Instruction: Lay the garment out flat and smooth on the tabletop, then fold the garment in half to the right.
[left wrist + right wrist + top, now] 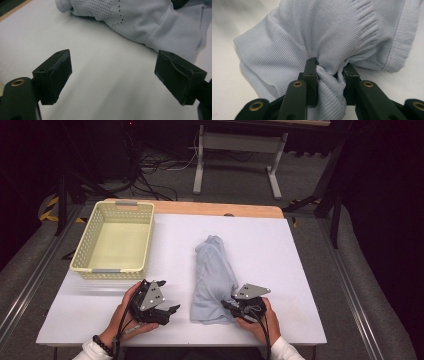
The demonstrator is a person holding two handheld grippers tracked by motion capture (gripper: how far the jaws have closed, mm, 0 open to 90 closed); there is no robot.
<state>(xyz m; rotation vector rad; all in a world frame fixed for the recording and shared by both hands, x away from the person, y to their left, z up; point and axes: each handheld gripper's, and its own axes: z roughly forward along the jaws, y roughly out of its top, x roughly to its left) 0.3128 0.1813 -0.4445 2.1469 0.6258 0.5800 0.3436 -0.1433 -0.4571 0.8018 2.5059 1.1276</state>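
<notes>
A bunched fold of the pale blue ribbed knit garment [329,82] is pinched by the right gripper [329,72] at the near end. The left gripper [112,75] is held wide over bare white table cover [270,245], just beside the cloth. The pale yellow perforated plastic basket [82,251] stands well apart.

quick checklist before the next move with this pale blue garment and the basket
1. Right gripper grip on the garment: ok, fabric bunched between the jaws at its near end.
2. Left gripper free: ok, jaws wide, bare table cover between them.
3. Left gripper's distance from the garment: ok, apart, cloth edge just ahead.
4. Basket ready: ok, upright, nothing inside.
5. Garment fully folded: cannot tell, it lies as a loose bundle.
6. Way to the basket: ok, white table cover bare.
</notes>
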